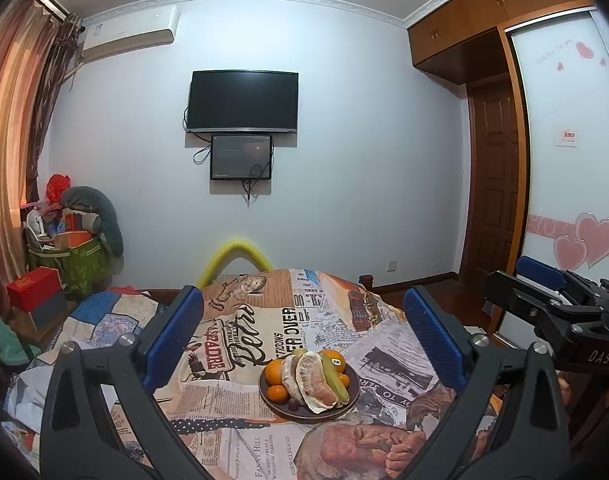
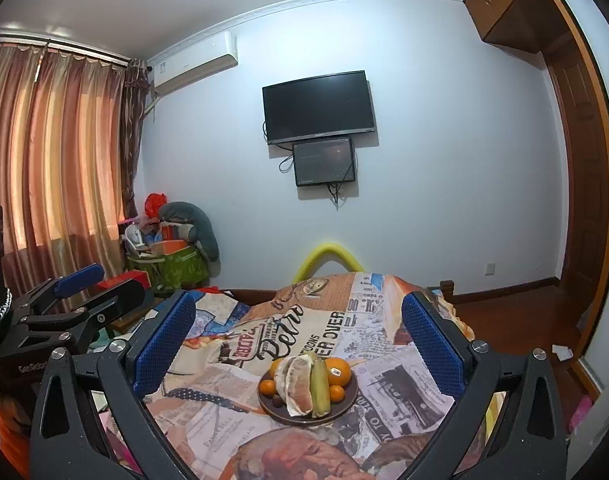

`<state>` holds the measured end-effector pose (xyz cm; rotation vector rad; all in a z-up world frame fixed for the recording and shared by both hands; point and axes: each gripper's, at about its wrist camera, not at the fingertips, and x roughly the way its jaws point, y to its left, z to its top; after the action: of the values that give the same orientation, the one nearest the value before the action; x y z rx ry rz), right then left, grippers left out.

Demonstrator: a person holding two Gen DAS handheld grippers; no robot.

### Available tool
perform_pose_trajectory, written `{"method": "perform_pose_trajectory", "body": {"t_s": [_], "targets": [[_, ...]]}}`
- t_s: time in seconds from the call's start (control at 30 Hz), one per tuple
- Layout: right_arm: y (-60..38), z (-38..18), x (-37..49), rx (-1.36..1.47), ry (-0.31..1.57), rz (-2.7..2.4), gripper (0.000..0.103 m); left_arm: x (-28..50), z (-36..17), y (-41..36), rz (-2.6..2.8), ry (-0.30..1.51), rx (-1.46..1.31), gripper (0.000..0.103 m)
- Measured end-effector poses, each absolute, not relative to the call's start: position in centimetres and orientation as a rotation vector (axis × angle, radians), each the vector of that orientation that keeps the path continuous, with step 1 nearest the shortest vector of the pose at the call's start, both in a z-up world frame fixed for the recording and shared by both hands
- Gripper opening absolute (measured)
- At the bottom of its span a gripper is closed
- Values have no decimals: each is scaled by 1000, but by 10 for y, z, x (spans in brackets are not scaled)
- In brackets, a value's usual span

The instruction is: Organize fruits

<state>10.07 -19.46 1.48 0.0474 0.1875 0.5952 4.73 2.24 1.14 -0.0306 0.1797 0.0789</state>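
A dark brown plate (image 1: 296, 415) (image 2: 346, 402) sits on a table covered with a newspaper-print cloth (image 1: 224, 400) (image 2: 232, 384). On it lie oranges (image 1: 273, 372) (image 2: 338, 372), peeled pomelo segments (image 1: 314, 380) (image 2: 300, 386), a long green fruit (image 1: 337, 382) (image 2: 319, 388) and small dark fruits. My left gripper (image 1: 304, 300) is open, its blue pads wide apart, with nothing between them; the plate lies below and ahead. My right gripper (image 2: 300, 300) is open and empty in the same way. Each gripper also shows at the edge of the other's view.
A yellow foam tube (image 1: 240, 250) arches behind the table's far edge. Boxes and a green bag (image 1: 80, 264) are piled at the back left by the curtains. A wardrobe and a wooden door (image 1: 492, 184) stand on the right. A television (image 1: 242, 102) hangs on the wall.
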Motion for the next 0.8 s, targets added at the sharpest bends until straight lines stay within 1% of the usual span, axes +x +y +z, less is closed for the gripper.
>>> {"method": "perform_pose_trajectory", "body": {"t_s": [0.8], "targets": [[-201, 13, 99, 50, 195, 597, 103, 49, 9, 22, 71, 183, -29, 103]]}}
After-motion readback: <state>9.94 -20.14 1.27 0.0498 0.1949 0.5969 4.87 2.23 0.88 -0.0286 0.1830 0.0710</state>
